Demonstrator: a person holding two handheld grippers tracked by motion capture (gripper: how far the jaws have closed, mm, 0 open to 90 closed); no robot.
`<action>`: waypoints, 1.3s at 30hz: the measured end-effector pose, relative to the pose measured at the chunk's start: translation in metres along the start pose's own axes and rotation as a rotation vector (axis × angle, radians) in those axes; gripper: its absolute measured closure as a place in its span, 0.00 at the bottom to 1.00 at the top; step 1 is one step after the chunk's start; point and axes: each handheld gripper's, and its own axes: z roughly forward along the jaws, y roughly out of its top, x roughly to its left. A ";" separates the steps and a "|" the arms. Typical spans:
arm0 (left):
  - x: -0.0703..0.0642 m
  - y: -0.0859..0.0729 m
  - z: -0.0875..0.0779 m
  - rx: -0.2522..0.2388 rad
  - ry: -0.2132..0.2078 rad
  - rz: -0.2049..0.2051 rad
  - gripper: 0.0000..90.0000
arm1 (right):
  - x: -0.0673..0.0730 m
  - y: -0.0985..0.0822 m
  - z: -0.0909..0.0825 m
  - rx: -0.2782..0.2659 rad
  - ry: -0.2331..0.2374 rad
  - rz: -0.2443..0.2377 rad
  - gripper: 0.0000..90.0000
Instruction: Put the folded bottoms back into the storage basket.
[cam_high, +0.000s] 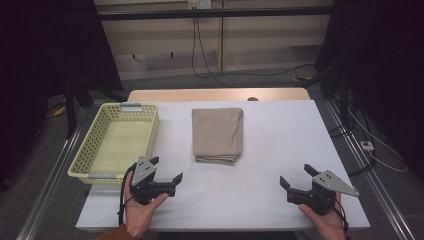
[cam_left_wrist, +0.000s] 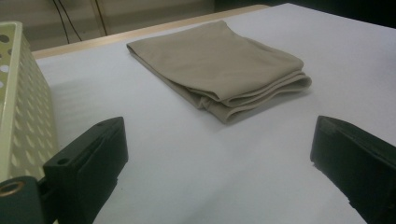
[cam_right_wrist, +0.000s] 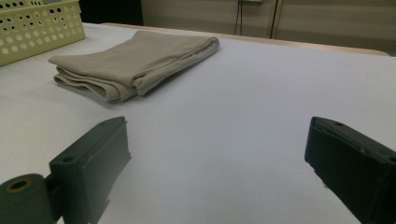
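Note:
A folded beige cloth (cam_high: 218, 135) lies flat on the white table (cam_high: 280, 145), a little behind its middle. It appears ahead of the jaws in the left gripper view (cam_left_wrist: 224, 70) and up to the left in the right gripper view (cam_right_wrist: 135, 60). My left gripper (cam_high: 166, 169) is held near the table's front left, beside the basket, jaws wide open with nothing between them. Near the front right my right gripper (cam_high: 297, 176) is also open and empty. Both point toward the cloth from a distance.
A pale yellow perforated basket (cam_high: 148, 131) stands empty at the table's left side, close to the left gripper, and is seen in the left gripper view (cam_left_wrist: 23, 112) and the right gripper view (cam_right_wrist: 42, 28). Cables run across the floor behind the table.

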 end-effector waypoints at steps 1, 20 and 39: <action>0.000 0.000 0.000 -0.001 -0.004 -0.007 0.05 | 0.000 0.000 0.000 0.000 0.002 0.002 0.07; -0.005 0.007 0.016 0.043 -0.046 -0.025 0.05 | -0.002 -0.002 0.005 0.015 0.023 0.026 0.07; -0.005 0.028 0.040 0.039 -0.060 -0.059 0.07 | -0.004 -0.002 0.008 0.033 0.024 0.035 0.07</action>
